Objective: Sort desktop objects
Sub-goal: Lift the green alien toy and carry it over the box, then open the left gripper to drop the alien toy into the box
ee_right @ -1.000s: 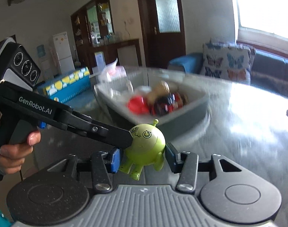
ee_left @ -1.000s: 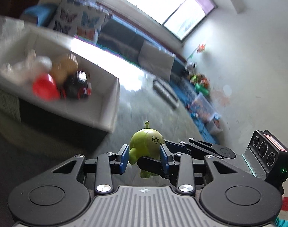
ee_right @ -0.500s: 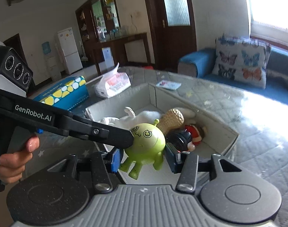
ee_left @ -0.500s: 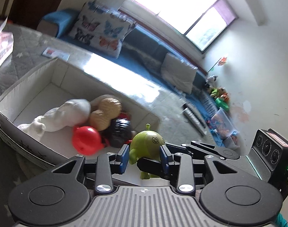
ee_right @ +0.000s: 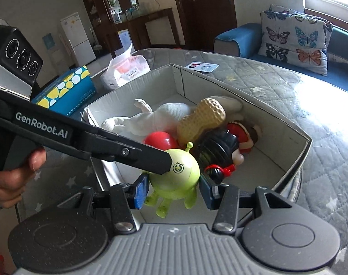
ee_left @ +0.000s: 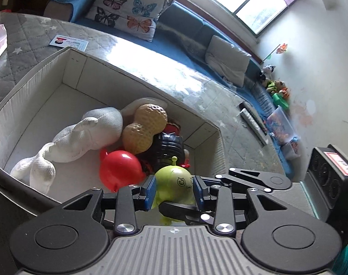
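Pinches one green alien toy [ee_left: 175, 183] by the head in the left tool [ee_left: 173, 189], narrowed to the toy's width, pads against both sides. Grips the same toy lower down in the right tool [ee_right: 172, 193], likewise part-closed around the body. Holds it in the air over the near end of one open cardboard box [ee_left: 36, 73] on the quilted tabletop [ee_right: 311, 87]. Inside, left to right: one white plush [ee_left: 87, 133], one red ball [ee_left: 119, 169], one peanut-shaped toy [ee_left: 144, 128], one black-haired doll [ee_left: 169, 146].
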The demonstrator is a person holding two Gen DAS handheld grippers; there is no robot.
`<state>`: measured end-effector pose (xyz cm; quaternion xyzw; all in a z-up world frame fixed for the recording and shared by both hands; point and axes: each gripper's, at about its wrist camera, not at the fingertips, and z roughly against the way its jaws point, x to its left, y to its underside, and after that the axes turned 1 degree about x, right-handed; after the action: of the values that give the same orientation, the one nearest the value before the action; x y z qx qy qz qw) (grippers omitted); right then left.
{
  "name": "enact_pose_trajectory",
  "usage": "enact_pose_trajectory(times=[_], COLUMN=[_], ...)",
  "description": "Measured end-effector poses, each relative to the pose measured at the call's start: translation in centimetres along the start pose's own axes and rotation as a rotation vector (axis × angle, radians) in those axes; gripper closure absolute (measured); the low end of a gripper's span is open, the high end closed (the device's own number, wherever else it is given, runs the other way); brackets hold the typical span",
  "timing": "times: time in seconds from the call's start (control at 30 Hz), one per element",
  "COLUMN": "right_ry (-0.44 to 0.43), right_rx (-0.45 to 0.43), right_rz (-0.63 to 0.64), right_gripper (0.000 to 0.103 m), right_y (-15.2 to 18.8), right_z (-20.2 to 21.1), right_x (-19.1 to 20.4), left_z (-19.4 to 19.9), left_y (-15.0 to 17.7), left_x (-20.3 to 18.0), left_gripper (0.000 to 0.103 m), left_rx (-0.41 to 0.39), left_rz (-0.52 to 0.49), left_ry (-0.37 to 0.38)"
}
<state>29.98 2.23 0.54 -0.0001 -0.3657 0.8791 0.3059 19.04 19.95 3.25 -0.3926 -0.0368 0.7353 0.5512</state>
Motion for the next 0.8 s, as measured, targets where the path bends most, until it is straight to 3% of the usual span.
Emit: enact_pose_trajectory(times=[0.6,0.8], right_ry=[0.097,0.105], right_rx=[0.135,0.141], right_rz=[0.073,0.075], right_gripper=[0.054,0.054], right_y=[-1.0,-1.0], right_z=[-1.5,-1.6], right_x=[1.2,1.3], left_z=[-0.3,0.1], left_y=[-0.2,0.1], left_x=[-0.2,-0.3], left_gripper=[0.066,0.066], left_rx=[0.012,0.001], left_rz=[-0.020,-0.031], left_ry=[-0.064,-0.070])
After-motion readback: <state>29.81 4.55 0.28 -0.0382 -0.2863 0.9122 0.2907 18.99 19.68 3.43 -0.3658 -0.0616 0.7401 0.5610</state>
